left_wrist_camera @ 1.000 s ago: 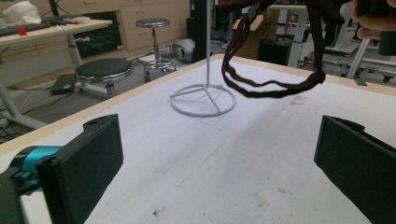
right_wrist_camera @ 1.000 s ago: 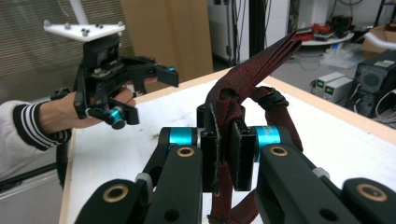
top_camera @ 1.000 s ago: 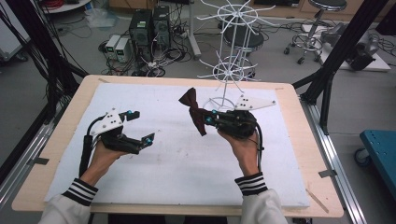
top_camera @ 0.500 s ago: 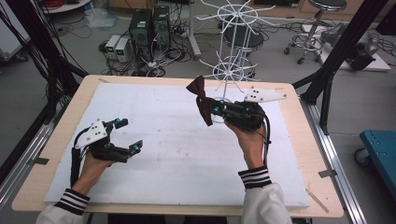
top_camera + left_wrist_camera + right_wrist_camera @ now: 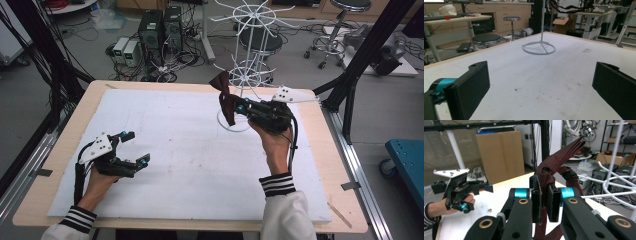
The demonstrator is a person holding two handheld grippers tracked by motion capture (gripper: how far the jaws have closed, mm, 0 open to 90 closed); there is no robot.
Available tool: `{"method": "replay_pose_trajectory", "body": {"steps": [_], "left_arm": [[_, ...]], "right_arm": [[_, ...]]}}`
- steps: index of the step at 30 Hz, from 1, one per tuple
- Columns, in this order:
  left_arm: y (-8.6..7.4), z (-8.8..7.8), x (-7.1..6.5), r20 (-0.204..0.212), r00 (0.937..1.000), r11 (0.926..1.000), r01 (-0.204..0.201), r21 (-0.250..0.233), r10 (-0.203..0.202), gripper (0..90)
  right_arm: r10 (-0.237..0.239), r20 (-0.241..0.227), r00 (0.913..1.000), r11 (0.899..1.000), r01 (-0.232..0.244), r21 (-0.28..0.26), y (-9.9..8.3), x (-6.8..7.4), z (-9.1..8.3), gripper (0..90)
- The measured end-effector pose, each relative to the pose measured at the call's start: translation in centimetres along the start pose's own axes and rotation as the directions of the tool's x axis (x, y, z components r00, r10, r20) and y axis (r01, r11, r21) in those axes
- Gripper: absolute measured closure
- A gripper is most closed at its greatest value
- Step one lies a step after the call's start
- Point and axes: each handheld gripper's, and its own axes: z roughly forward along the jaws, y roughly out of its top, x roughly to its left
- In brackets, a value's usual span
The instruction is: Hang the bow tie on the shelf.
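Moved: right tongs (image 5: 239, 108) have carried the bow tie (image 5: 226, 99) up and toward the far side, next to the rack (image 5: 248, 75); left tongs (image 5: 134, 148) have drawn back toward the near left corner of the surface (image 5: 200, 150).
Right tongs: clenched on the bow tie; in the right gripper view (image 5: 545, 202) the pads press its dark red fabric (image 5: 544, 177) from both sides, jaws almost together.
Bow tie: held off the surface, in the air, just in front of the rack's ring base (image 5: 235, 124); one wing sticks up, the other hangs down below the jaws. Black strap clip (image 5: 569, 173) shows beside the knot.
Left tongs: released, jaws wide apart, nothing between them; in the left gripper view (image 5: 541, 82) bare white surface lies between the two black pads.
Left hand: low over the near left part, well apart from the bow tie.
Rack: white wire, upright near the far edge; its ring base (image 5: 539, 47) rests on the surface.
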Motion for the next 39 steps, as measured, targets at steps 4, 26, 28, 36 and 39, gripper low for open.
{"method": "replay_pose_trajectory", "body": {"steps": [4, 26, 28, 36, 39], "left_arm": [[-0.4, -0.2, 0.1, -0.007, 1.0, 1.0, -0.001, -0.01, 0.0, 1.7], [-1.1, -0.4, 0.4, -0.039, 0.9992, 0.9998, 0.003, -0.022, -0.004, 1.7], [-1.1, -0.4, 0.5, -0.041, 0.9991, 0.9996, 0.008, -0.026, -0.009, 1.7], [-1.1, -0.4, 0.5, -0.04, 0.9992, 0.9998, 0.003, -0.022, -0.004, 1.7], [-1.1, -0.5, 0.4, -0.033, 0.9994, 0.9993, 0.001, -0.037, -0.002, 1.7]], "right_arm": [[0.011, 0.014, 0.9998, 1.0, -0.011, -0.013, 0.0, -0.4, -0.3, 85.3], [0.048, 0.078, 0.9958, 0.998, -0.044, -0.046, -0.2, -1.8, -2.2, 85.2], [0.048, 0.086, 0.9952, 0.998, -0.044, -0.046, -0.4, -1.9, -2.5, 85.2], [0.077, 0.106, 0.9914, 0.997, -0.074, -0.03, -1.6, -2.4, -3.1, 85.2], [0.089, 0.111, 0.9899, 0.996, -0.087, -0.021, -2.0, -2.5, -3.2, 85.2]]}}
